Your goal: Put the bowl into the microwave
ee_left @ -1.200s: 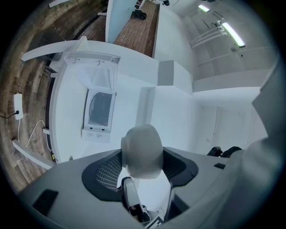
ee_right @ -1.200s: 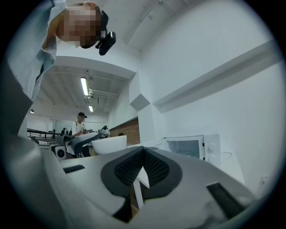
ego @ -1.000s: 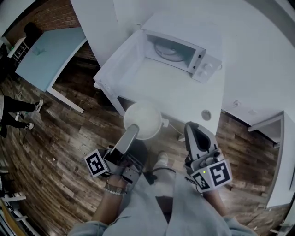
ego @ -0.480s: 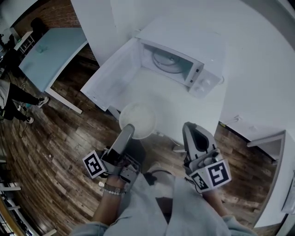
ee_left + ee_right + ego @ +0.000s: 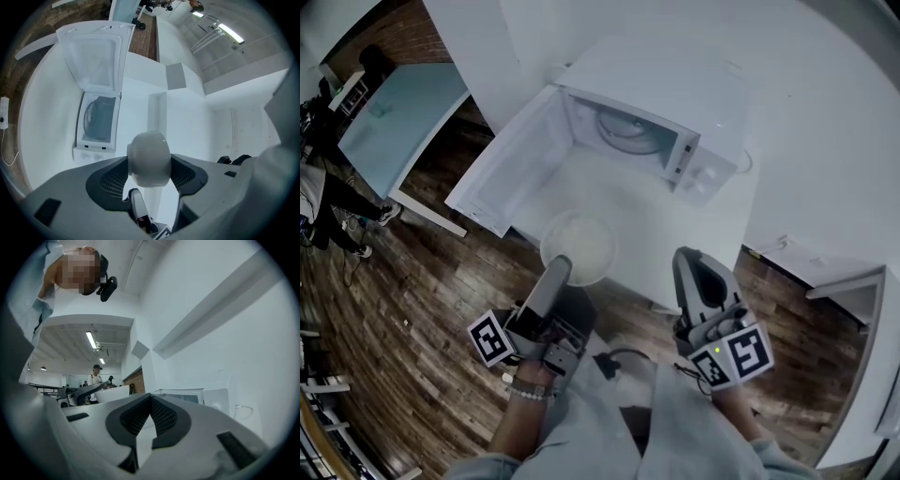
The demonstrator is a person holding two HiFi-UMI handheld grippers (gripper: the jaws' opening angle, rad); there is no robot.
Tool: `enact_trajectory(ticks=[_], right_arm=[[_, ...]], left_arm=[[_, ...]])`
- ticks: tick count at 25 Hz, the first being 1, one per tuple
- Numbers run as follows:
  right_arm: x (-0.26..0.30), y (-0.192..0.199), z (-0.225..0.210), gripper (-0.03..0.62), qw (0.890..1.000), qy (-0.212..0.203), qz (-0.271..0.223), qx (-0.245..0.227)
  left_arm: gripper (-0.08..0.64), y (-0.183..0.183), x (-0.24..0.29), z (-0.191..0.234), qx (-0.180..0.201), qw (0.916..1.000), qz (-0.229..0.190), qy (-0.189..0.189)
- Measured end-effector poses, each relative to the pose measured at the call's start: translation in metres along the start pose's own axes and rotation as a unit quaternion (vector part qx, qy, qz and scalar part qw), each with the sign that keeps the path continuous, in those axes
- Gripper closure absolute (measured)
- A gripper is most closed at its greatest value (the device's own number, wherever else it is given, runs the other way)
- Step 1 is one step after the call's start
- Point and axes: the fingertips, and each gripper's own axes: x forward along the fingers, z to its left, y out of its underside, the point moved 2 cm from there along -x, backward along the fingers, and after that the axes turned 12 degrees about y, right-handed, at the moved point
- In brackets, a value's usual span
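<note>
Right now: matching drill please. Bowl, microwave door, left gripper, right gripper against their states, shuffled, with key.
Things:
1. bowl
2. microwave door
3. left gripper
4. right gripper

States:
A. jaws together, nothing between them
B. swung open
C. held in the air, outside the microwave
D. clamped on the bowl's rim

Pairs: 1-C, 2-B, 3-D, 4-A

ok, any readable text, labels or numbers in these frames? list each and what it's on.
No readable text in any view.
Microwave control panel: any print on it is too small and blurred to read.
Left marker cube, right marker cube: black-and-white square patterns, no letters or digits.
Bowl: plain, no print visible.
</note>
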Motion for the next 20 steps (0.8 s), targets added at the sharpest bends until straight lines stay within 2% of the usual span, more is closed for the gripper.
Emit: enact_trajectory(ticks=[4, 10, 20], right_arm=[[-0.002, 0.001, -0.014, 0.588, 1.0, 0.02, -0.001, -0.019], [0.008, 0.004, -0.024, 0.588, 0.999, 0.042, 0.0, -0.005], [0.07, 0.002, -0.036, 0.588, 0.998, 0.058, 0.01, -0.021]], left_arm=[[0.302, 0.001, 0.013, 0.01, -0.007, 0.9999, 0.01, -0.001], [0.302, -0.012, 0.03, 0.026, -0.021, 0.9995, 0.024, -0.004], [0.302, -0.053, 0.073, 0.056, -0.033, 0.9976, 0.06, -0.011]])
